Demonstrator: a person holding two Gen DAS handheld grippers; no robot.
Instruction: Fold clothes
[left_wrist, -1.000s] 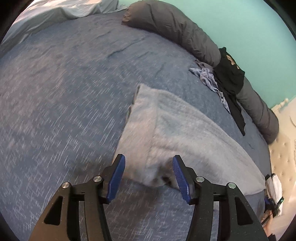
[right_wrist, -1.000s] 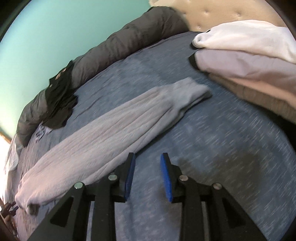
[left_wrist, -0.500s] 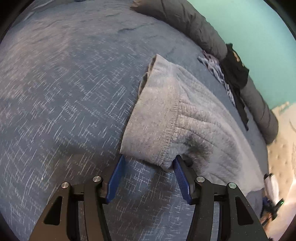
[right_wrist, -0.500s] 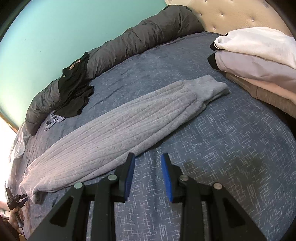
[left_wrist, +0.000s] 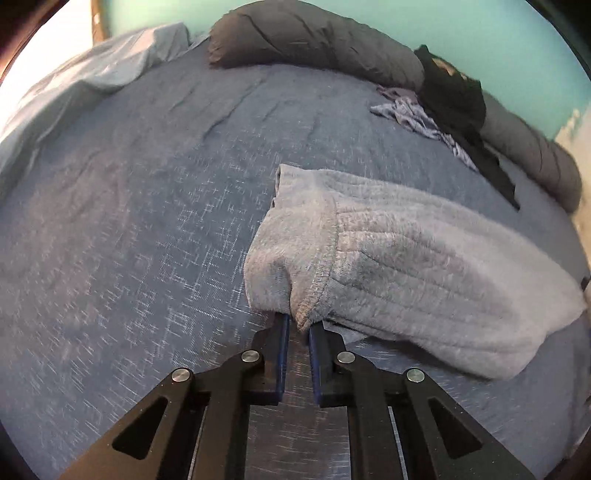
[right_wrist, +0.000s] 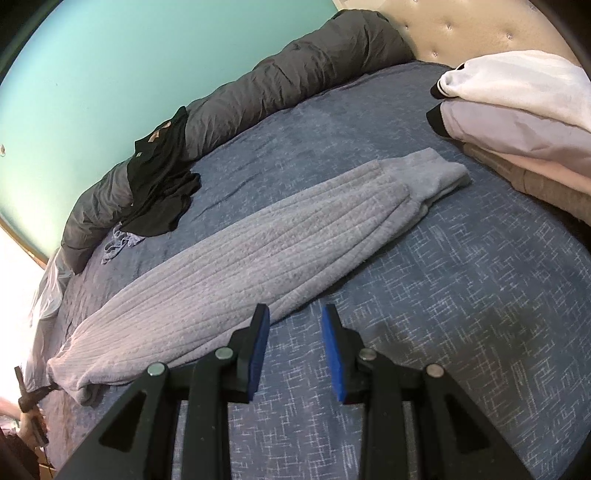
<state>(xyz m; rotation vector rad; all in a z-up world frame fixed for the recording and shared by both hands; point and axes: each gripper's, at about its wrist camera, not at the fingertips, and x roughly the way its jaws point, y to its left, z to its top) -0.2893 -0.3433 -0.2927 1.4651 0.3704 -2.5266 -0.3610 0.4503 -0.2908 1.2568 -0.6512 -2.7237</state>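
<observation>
Grey ribbed garment (left_wrist: 406, 266) in left gripper (left_wrist: 295, 325)

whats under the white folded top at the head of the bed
The white folded top sits on a pale lilac folded garment, with a tan layer below that. Whatever lies under the tan layer is covered.

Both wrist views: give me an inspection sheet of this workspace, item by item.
Surface: blue bedspread, wrinkled at the far side.
Job's things: grey sweatpants lying stretched out flat; waistband end lifted.
Clutter: black garment draped over the dark grey bolster; small crumpled patterned cloth; folded stack of clothes.
Grippers: left gripper shut on the waistband end; right gripper open above bare bedspread, beside the sweatpants.
Cables: nothing seen.
Surroundings: teal wall, tufted headboard.
</observation>
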